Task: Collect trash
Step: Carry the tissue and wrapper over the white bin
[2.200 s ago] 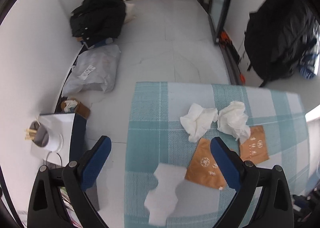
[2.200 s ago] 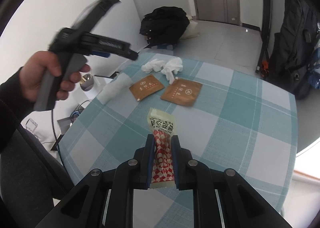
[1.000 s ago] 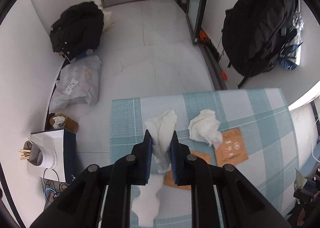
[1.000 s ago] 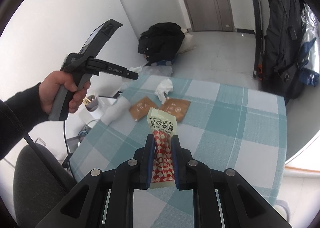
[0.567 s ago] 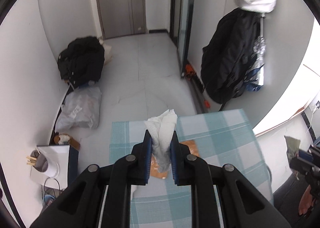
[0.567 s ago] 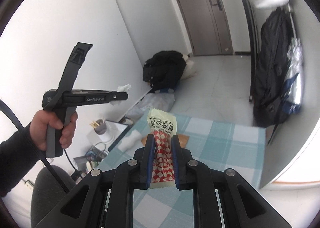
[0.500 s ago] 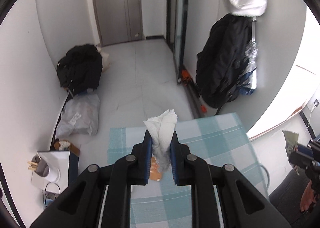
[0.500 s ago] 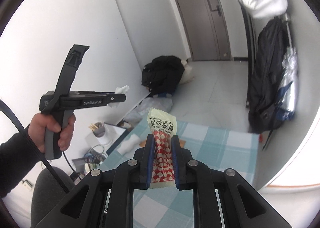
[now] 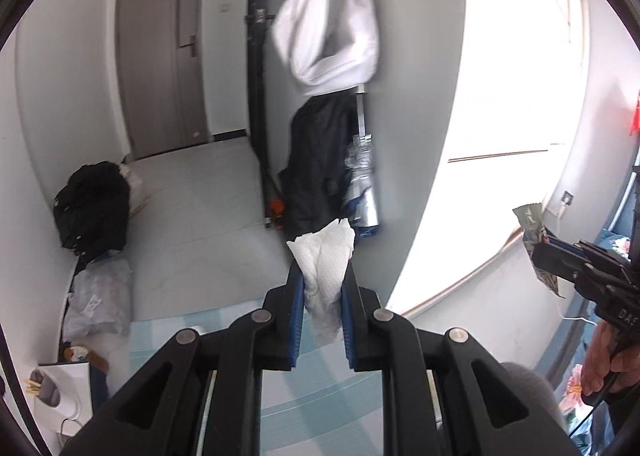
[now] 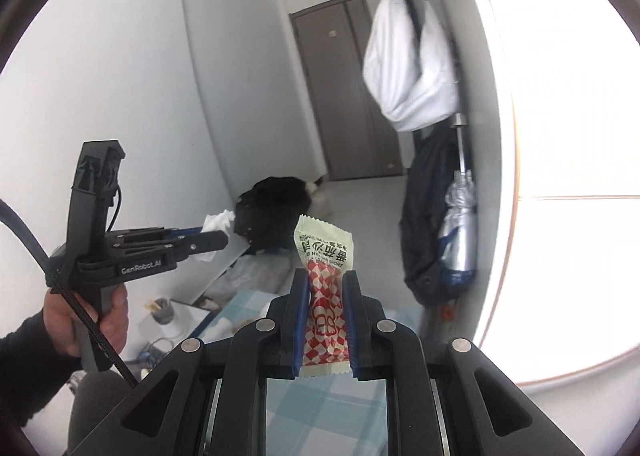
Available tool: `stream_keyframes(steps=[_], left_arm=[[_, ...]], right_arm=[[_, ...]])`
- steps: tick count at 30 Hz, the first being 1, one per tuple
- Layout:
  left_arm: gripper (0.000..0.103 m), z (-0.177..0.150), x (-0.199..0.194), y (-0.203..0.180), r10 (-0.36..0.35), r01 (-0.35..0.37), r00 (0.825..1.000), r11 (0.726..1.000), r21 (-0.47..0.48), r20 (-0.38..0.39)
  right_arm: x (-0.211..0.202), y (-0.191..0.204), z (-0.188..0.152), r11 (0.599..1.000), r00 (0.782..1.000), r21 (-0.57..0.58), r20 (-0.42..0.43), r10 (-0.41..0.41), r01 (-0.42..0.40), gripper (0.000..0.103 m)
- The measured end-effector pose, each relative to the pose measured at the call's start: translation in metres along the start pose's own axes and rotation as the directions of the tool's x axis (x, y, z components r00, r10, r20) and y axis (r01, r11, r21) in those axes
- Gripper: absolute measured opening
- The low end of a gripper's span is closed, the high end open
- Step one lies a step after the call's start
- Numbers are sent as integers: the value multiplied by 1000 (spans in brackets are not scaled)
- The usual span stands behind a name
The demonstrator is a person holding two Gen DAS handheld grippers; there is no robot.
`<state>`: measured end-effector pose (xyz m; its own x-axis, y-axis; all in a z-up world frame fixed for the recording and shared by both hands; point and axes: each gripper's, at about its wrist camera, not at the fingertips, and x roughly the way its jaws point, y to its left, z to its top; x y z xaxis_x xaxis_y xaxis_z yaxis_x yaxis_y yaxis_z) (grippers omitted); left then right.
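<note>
**Much of the scene sits behind the tongs**

The left tongs (image 9: 319, 280) cover the lower part of the crumpled tissue (image 9: 325, 256). The right tongs (image 10: 326, 288) hide both side edges of the snack wrapper (image 10: 325, 256). Black frames mask most of the checked worktop (image 9: 320, 396). The white hanging bag (image 9: 332, 27) is blurred, and the window (image 10: 560, 175) is washed out.

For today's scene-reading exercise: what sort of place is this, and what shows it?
Probably a small flat's entrance area: a grey door, a dark coat hanging on the wall, and a table with a teal checked cloth below.
</note>
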<state>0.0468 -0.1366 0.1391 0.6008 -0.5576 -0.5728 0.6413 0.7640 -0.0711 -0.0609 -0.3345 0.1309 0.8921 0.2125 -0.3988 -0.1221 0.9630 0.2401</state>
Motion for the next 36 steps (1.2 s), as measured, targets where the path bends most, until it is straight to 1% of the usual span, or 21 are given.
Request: stream_keyframes(steps=[4, 10, 14, 17, 18, 19, 20, 23, 25, 26, 29, 30, 32, 34, 35, 36], left_arm=[[12, 9, 18, -37, -69, 69, 998, 997, 19, -6], [12, 7, 53, -82, -149, 151, 987, 988, 35, -53], [12, -1, 90, -102, -194, 199, 973, 980, 27, -124], [12, -15, 120, -116, -224, 232, 955, 973, 17, -192], [12, -23, 126, -123, -234, 244, 947, 970, 20, -220], [12, -31, 143, -126, -241, 254, 937, 967, 17, -254], [12, -39, 157, -127, -232, 246, 931, 969, 14, -283], [12, -65, 190, -138, -211, 233, 905, 972, 17, -369], [12, -83, 207, -142, -215, 241, 879, 970, 8, -425], [12, -91, 217, -144, -224, 252, 862, 968, 1, -455], [12, -109, 237, -154, -218, 264, 827, 965, 15, -518], [12, -117, 246, -157, -220, 270, 807, 963, 12, -548], [12, -129, 262, -163, -201, 275, 780, 961, 36, -593], [12, -142, 274, -170, -202, 292, 743, 956, 37, -638], [12, -147, 285, -172, -195, 289, 728, 957, 37, -657], [12, -152, 291, -175, -188, 288, 709, 957, 35, -679]], right_arm=[[-27, -29, -2, 997, 997, 41, 8, -73, 72, 16], [-50, -79, -23, 978, 984, 108, -15, -179, 180, 16], [-54, -119, -48, 955, 971, 176, -68, -231, 239, 16], [-49, -146, -72, 932, 952, 207, -134, -274, 297, 16], [-46, -154, -80, 926, 948, 221, -154, -278, 307, 16], [-43, -163, -90, 917, 943, 240, -179, -280, 318, 16], [-40, -171, -98, 910, 940, 258, -199, -278, 324, 16], [-26, -195, -128, 886, 927, 310, -264, -267, 344, 16], [-15, -207, -147, 875, 920, 335, -299, -254, 350, 16], [-8, -214, -158, 869, 919, 354, -314, -237, 345, 16], [10, -227, -184, 855, 911, 387, -358, -206, 346, 16], [19, -233, -196, 846, 906, 408, -380, -185, 344, 16], [29, -245, -215, 831, 900, 443, -410, -146, 337, 16], [41, -250, -233, 817, 892, 469, -438, -113, 335, 16], [49, -253, -244, 809, 883, 482, -460, -94, 337, 16], [55, -254, -252, 802, 873, 487, -480, -84, 345, 16]])
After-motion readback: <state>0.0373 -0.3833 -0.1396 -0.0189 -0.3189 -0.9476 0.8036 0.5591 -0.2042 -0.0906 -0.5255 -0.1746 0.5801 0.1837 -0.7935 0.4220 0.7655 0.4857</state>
